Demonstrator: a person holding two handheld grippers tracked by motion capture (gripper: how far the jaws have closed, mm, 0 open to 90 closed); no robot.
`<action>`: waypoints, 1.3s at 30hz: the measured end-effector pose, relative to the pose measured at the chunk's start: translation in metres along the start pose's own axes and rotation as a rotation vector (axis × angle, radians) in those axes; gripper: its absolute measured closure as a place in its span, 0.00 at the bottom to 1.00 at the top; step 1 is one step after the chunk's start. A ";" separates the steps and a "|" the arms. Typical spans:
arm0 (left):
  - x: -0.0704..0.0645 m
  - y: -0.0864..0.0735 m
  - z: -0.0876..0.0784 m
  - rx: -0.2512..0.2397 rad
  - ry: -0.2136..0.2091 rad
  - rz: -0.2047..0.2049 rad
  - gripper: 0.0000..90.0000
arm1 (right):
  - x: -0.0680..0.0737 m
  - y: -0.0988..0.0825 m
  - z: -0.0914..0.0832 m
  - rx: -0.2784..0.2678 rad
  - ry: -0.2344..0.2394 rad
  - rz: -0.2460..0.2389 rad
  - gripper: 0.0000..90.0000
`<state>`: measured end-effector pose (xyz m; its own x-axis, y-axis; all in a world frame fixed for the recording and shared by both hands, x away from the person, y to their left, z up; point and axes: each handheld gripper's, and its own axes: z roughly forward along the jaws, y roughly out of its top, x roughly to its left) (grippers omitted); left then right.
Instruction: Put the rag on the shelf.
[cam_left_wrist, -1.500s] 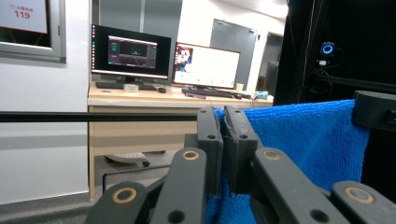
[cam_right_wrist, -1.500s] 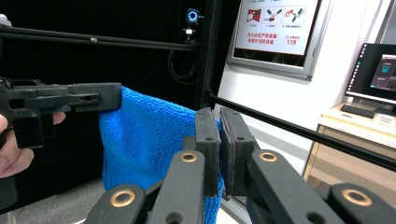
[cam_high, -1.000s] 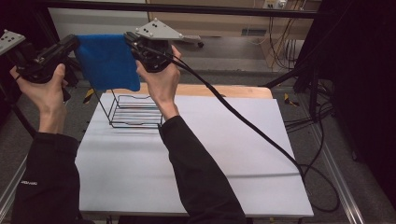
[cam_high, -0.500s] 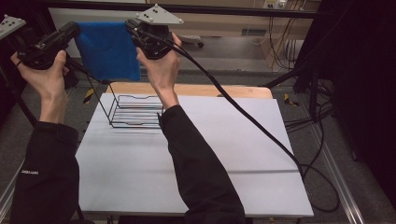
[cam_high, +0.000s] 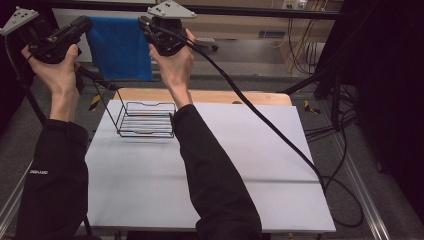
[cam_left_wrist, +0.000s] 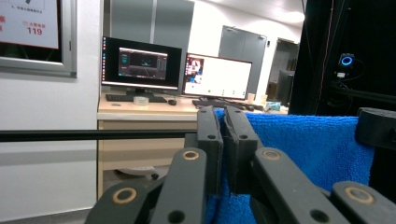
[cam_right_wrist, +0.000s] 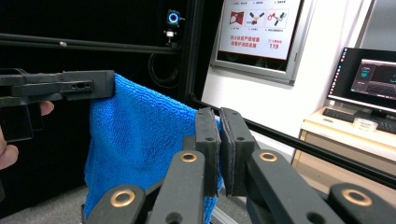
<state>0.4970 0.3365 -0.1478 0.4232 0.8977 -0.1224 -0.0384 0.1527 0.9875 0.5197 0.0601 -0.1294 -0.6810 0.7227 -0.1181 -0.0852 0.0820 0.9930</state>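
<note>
Both grippers are clamped on the blue cloth (cam_high: 119, 47): my left gripper (cam_high: 84, 24) pinches one top corner and my right gripper (cam_high: 144, 25) pinches the other, jaws closed tight on the fabric in each gripper view, so the cloth (cam_left_wrist: 308, 154) hangs flat between them like a small curtain. It hangs high above and behind the wire rack (cam_high: 145, 120), well clear of the rack's top rail. I judge it light and very soft, a terry or microfibre weave (cam_right_wrist: 135, 140) that will sag wherever I stop pulling it taut and will drape over a wire rather than sit on it. It should not slip much, since the nap grips the pads, but a thin pinch at the very edge could creep out if I tug sideways. The corners are the right place to hold: they keep the top edge straight, and I would keep both hands level and apart. The rack stands near the far left of the white table top (cam_high: 240, 165), with a wooden board (cam_high: 225, 96) just behind it.
</note>
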 end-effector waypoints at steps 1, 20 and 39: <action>0.001 -0.001 0.002 0.003 0.000 -0.001 0.96 | -0.002 -0.001 0.002 0.003 -0.002 0.002 0.97; 0.015 -0.028 0.013 0.065 -0.002 0.045 0.96 | -0.013 -0.030 0.019 0.067 0.021 0.025 0.97; 0.017 -0.063 -0.021 0.102 -0.068 0.074 0.95 | 0.004 -0.059 0.000 0.130 0.091 0.038 0.96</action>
<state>0.4874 0.3505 -0.2139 0.4834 0.8742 -0.0455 0.0190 0.0415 0.9990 0.5215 0.0580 -0.1887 -0.7453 0.6626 -0.0743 0.0330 0.1479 0.9885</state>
